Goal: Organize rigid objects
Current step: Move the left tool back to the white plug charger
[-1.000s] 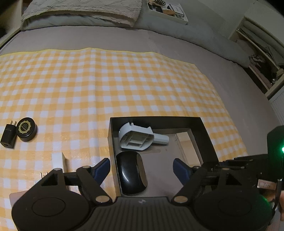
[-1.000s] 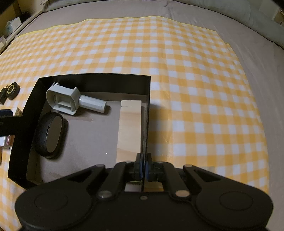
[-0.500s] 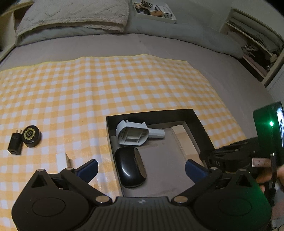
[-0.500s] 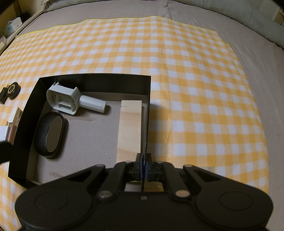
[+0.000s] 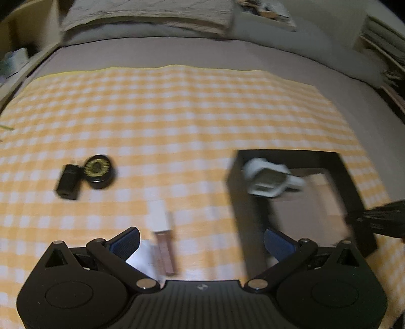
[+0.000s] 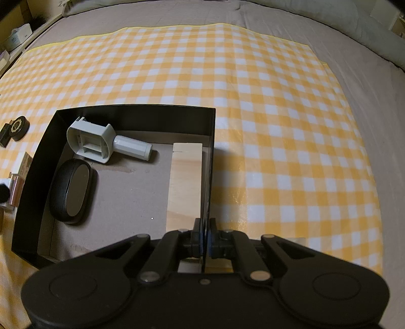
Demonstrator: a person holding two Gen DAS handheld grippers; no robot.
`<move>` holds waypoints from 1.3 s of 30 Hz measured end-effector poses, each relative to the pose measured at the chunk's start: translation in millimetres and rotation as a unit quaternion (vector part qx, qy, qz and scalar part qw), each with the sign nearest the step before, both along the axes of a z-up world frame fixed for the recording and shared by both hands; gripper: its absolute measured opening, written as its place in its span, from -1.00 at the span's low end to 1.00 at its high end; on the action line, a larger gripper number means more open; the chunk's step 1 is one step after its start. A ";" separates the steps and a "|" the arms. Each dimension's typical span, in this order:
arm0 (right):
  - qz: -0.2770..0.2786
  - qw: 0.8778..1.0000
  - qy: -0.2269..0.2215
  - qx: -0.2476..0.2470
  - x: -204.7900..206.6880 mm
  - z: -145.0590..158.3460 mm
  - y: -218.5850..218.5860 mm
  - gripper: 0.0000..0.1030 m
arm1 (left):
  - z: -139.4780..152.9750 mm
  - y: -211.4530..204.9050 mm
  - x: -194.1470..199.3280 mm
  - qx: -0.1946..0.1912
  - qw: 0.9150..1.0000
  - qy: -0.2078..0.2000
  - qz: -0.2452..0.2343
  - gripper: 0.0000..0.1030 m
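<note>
A black open box (image 6: 136,117) sits on the yellow checked cloth, and my right gripper (image 6: 204,227) is shut on its right wall. Inside lie a pale grey handled tool (image 6: 101,143), a black oval case (image 6: 72,191) and a wooden block (image 6: 186,182). My left gripper (image 5: 202,241) hangs wide open and empty over the cloth, left of the box (image 5: 243,215). Between its fingers lie a small white box (image 5: 158,216) and a copper-coloured bar (image 5: 165,255). Further left are a round black-and-gold tin (image 5: 98,170) and a black charger (image 5: 67,183). The left wrist view is blurred.
The cloth (image 6: 278,126) covers a grey bed (image 6: 367,101), with pillows (image 5: 152,15) at its far end. Shelves (image 5: 384,38) stand at the right. A white flat thing (image 5: 141,258) lies under my left finger.
My left gripper opened wider around the black oval case, left it in the box, and swung left over the loose items on the cloth. The right gripper has kept still on the box wall.
</note>
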State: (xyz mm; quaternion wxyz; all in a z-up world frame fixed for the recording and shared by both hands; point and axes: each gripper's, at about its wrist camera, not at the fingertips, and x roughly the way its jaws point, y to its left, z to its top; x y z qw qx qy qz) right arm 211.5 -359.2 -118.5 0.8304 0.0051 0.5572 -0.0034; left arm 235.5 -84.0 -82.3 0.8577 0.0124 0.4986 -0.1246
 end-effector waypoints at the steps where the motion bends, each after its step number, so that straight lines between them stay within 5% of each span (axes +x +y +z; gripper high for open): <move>1: 0.000 1.000 0.000 0.000 -0.2 0.0 0.1 -0.92 | -1.4 6.1 2.5 0.005 1.000 -0.001 0.006 1.00; 11: 0.000 1.000 0.000 0.000 -0.4 1.3 1.1 -0.92 | -12.8 54.6 21.1 0.031 0.998 0.005 0.045 0.97; 16: 0.001 1.000 0.000 -0.001 -0.3 0.3 1.8 -0.92 | -18.4 61.2 23.6 -0.005 0.999 0.031 0.037 0.29; 21: 0.001 1.000 0.000 -0.001 -0.5 1.3 2.3 -0.92 | -32.6 56.1 21.6 0.010 0.998 0.058 0.022 0.06; 31: 0.002 1.000 0.000 -0.002 -0.8 1.4 3.5 -0.92 | -46.1 34.5 15.3 0.043 0.997 0.051 -0.025 0.03; 39: 0.002 1.000 0.000 -0.002 -0.8 1.7 4.1 -0.92 | -43.1 46.2 15.8 0.025 0.997 0.062 -0.044 -0.03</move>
